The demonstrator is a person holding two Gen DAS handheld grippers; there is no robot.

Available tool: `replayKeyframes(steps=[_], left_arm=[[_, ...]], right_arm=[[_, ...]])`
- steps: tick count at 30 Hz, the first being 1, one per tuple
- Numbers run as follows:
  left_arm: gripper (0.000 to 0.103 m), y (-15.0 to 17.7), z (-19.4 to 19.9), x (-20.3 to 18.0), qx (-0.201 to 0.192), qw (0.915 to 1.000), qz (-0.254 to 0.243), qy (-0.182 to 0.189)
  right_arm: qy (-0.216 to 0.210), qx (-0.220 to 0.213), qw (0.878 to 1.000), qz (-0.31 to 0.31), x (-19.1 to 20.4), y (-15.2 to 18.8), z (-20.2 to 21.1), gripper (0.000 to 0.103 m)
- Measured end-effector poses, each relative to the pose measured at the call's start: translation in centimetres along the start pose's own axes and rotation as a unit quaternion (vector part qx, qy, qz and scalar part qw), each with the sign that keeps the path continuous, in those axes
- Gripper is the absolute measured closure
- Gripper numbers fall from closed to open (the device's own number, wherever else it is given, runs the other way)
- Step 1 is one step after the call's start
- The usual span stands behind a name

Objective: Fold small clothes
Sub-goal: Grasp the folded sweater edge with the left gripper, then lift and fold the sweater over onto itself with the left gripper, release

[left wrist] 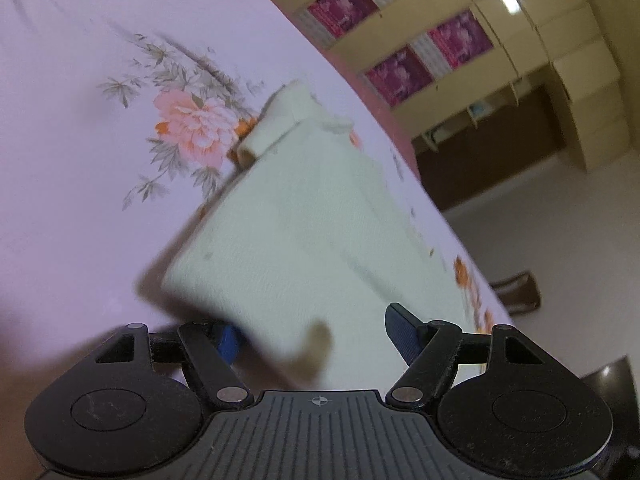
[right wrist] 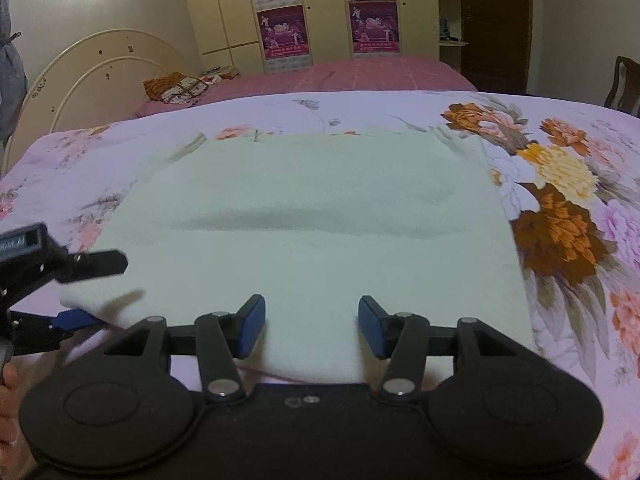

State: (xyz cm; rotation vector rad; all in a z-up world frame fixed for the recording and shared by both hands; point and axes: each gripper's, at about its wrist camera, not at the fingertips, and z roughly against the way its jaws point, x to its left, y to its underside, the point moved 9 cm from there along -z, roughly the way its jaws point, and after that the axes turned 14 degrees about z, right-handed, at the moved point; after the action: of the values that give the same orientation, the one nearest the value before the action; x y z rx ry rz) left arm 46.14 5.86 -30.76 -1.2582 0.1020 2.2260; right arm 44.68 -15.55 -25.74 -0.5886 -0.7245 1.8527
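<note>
A cream garment lies folded flat on the floral sheet. In the left wrist view the garment runs away from me, with a rolled sleeve or cuff at its far end. My left gripper is open, and the garment's blurred near corner sits between its blue pads without being pinched. In the right wrist view that left gripper straddles the garment's left corner, one finger above it and one below. My right gripper is open over the garment's near edge, its pads apart.
Behind the sheet lies a bed with a pink cover, a patterned pillow and a cream headboard. A wardrobe with purple posters lines the back wall. A chair stands at the right. A hand holds the left gripper.
</note>
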Motion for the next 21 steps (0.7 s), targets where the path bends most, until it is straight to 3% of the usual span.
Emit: replayKeyframes(steps=[4, 5, 7, 10, 17, 20, 21], left_arm=[[0.033, -1.4, -1.6, -0.4, -0.027, 0.9994, 0.012, 0.018], [0.039, -1.7, -2.0, -0.4, -0.034, 0.9992, 0.012, 0.019], [0.063, -2.3, -3.0, -0.1, -0.046, 0.9986, 0.021, 0.016], [0.083, -3.1, -4.0, 0.8, -0.059, 0.9975, 0.038, 0.011], [0.094, -3.5, -4.9, 0.8, -0.073, 0.9969, 0.027, 0.009], [0.095, -3.7, -4.9, 0.6, -0.073, 0.9968, 0.03, 0.012], [0.095, -3.7, -4.7, 0.5, -0.074, 0.9967, 0.029, 0.015]], right_arm=[[-0.002, -0.005, 1.0, 0.004, 0.2, -1.1, -1.3, 0.052], [-0.003, -0.007, 1.0, 0.004, 0.2, -1.3, -1.6, 0.052], [0.0, -0.011, 1.0, 0.01, 0.2, -2.0, -2.3, 0.052], [0.008, -0.017, 1.0, 0.023, 0.2, -3.1, -3.4, 0.052], [0.034, -0.039, 0.998, 0.046, 0.0, -5.5, -4.6, 0.052], [0.044, -0.001, 0.994, 0.096, 0.8, -3.6, -6.6, 0.05], [0.053, -0.011, 0.992, 0.116, 1.1, -3.3, -6.4, 0.05]])
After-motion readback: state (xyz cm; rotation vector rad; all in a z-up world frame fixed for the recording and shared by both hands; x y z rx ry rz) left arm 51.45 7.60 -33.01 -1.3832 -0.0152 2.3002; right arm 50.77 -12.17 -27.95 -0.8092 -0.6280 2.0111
